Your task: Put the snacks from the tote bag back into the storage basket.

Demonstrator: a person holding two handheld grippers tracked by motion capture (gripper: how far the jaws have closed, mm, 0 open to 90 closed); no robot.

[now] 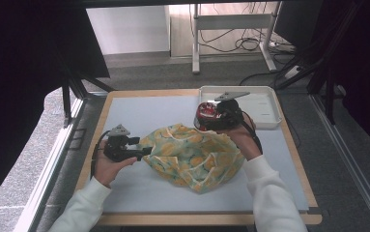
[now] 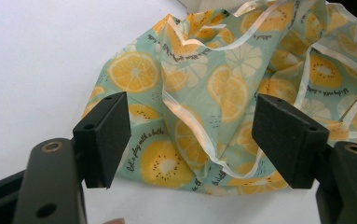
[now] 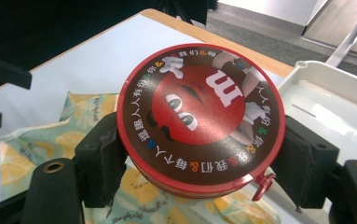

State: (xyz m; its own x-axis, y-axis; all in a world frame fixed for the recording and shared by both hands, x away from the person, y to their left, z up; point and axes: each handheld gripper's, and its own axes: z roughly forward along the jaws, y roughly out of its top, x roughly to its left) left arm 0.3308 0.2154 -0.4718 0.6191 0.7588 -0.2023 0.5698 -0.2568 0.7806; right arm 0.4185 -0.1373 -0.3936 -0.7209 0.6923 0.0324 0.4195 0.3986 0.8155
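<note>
Jaws of two grippers: one round tin (image 3: 200, 119), one fruit-print bag (image 2: 223, 88), one white tray (image 1: 264, 110).

A wooden-edged desk (image 1: 124, 93) carries a pale blue mat (image 1: 144, 116). On the mat, a lemon-print fabric bag (image 1: 194, 157) lies mid-desk; a white tray (image 1: 264, 108) sits far right.

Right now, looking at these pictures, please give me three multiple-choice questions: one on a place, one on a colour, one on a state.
1. Where does the white tray stand?
A. far right corner of the table
B. near left corner
C. on the floor

2. What colour is the rim of the round tin?
A. blue
B. red
C. green

3. How are the left gripper's jaws?
A. shut on the tin
B. shut on the tray
C. open, with the lemon-print bag ahead

Answers: 1 A, the high view shows it there. 2 B, the right gripper clamps its red edge. 3 C, the pads stand apart.
</note>
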